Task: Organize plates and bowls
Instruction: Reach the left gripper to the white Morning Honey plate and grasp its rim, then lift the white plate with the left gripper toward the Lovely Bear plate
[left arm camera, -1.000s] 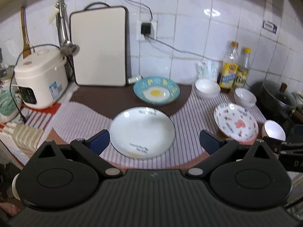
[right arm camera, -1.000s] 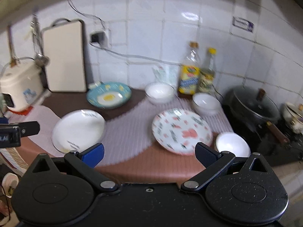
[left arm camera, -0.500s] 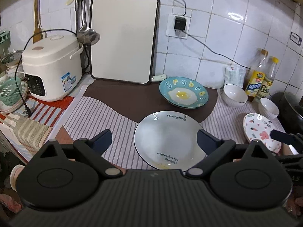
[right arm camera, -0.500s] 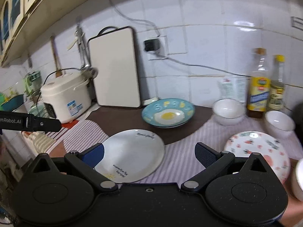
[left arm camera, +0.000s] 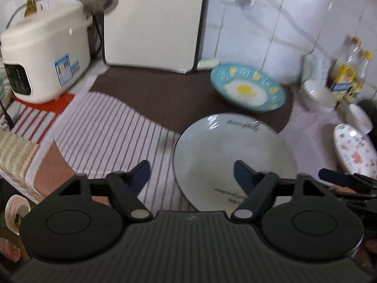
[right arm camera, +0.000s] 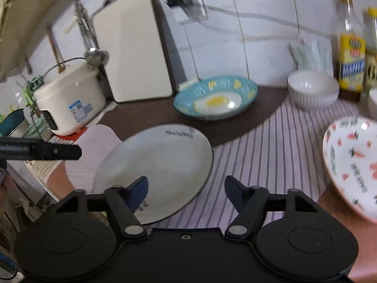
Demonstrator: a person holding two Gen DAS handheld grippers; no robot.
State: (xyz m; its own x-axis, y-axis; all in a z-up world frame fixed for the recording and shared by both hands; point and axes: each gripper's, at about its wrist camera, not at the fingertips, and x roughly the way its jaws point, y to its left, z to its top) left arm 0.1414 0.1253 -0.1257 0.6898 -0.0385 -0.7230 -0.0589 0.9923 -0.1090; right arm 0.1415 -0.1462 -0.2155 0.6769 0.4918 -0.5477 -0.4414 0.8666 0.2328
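A large white plate (left arm camera: 226,146) with black lettering lies on the striped mat; it also shows in the right wrist view (right arm camera: 160,162). Behind it is a blue plate with a fried-egg print (left arm camera: 247,90) (right arm camera: 216,99). A white plate with carrot prints (left arm camera: 353,151) (right arm camera: 351,165) lies to the right. White bowls (left arm camera: 318,95) (right arm camera: 311,90) stand near the bottles. My left gripper (left arm camera: 192,176) is open, its jaws astride the white plate's left edge. My right gripper (right arm camera: 186,188) is open over that plate's right edge.
A white rice cooker (left arm camera: 47,54) stands at the left, a white cutting board (left arm camera: 153,21) leans on the tiled wall, with a hanging ladle (left arm camera: 101,0). Oil bottles (right arm camera: 351,49) stand at the back right. The counter's front edge runs at lower left.
Both grippers have moved forward and down toward the large white plate, which now looks much bigger. Both stay open.
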